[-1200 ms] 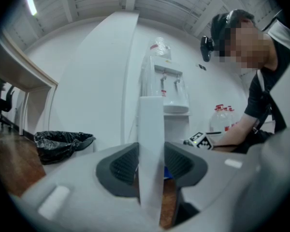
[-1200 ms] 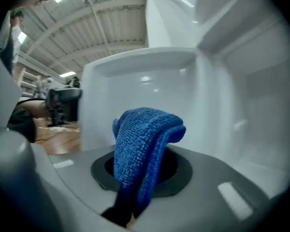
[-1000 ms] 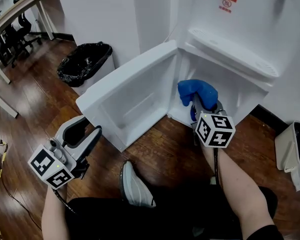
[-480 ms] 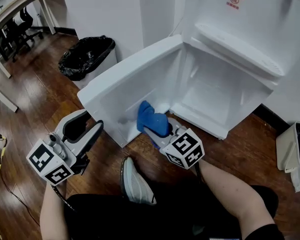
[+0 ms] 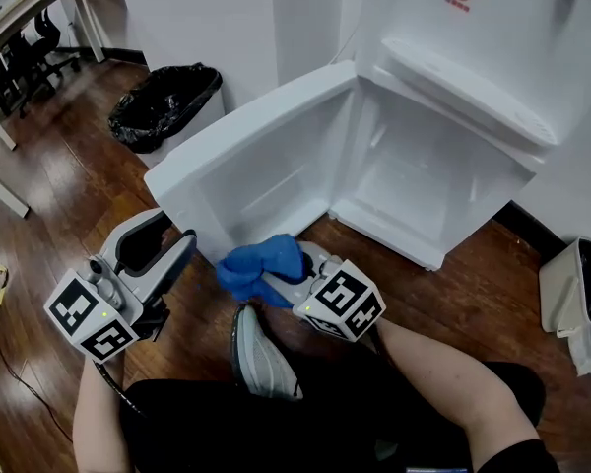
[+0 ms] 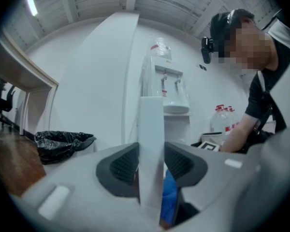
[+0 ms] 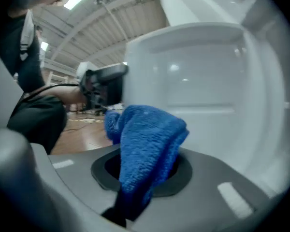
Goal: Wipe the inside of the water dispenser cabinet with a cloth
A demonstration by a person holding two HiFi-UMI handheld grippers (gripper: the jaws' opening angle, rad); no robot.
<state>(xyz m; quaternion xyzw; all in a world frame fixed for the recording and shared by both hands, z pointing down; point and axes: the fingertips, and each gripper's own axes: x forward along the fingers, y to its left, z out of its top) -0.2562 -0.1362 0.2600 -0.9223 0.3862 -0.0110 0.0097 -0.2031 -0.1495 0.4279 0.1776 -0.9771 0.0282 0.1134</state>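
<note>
Now right tool (image 5: 278, 284) clamps blue cloth (image 5: 256, 264), long axis pointing left; left tool (image 5: 180, 229) pinches door (image 5: 266, 166) edge.

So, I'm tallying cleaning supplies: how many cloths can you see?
1: a blue cloth, gripped in the right tool, just in front of the open cabinet door, whose edge the left tool clamps. Others may be hidden from view.

bin (image 5: 165, 116), black liner: beyond left claw (image 5: 177, 229), well apart
shoe (image 5: 264, 363): on wood floor (image 5: 49, 195), near that claw, lower right
white unit (image 5: 574, 299): far right, against the wall
</note>
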